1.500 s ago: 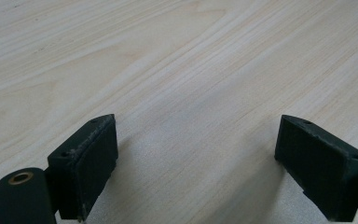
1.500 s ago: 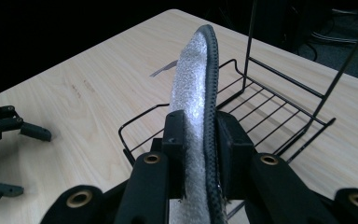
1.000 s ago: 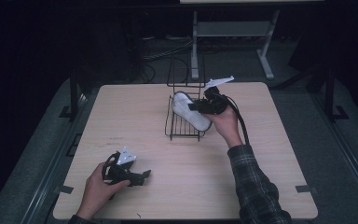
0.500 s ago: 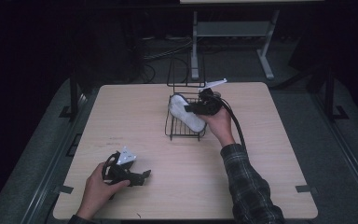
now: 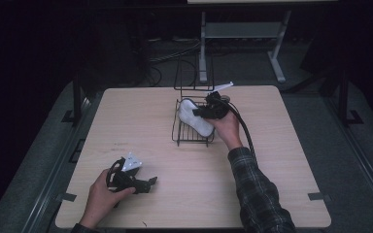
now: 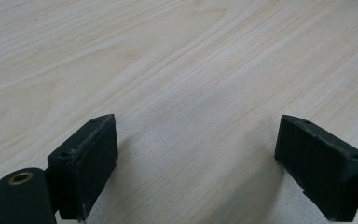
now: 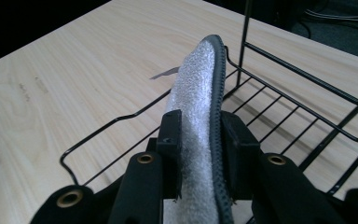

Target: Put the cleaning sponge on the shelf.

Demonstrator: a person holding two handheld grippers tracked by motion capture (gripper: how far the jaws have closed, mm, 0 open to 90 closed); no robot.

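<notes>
Where black wires cross, fuzzy white insole (image 7: 196, 112).

My left hand (image 5: 102, 194) rests low near me, its black two-jaw left gripper (image 6: 196, 163) spread wide and empty. My right arm reaches forward; the black right gripper (image 7: 200, 154) is clamped, jaws just easing apart.

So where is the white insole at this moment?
In the high view the white insole is over the black wire basket at the table's far middle, clamped on edge between the right gripper fingers.
</notes>
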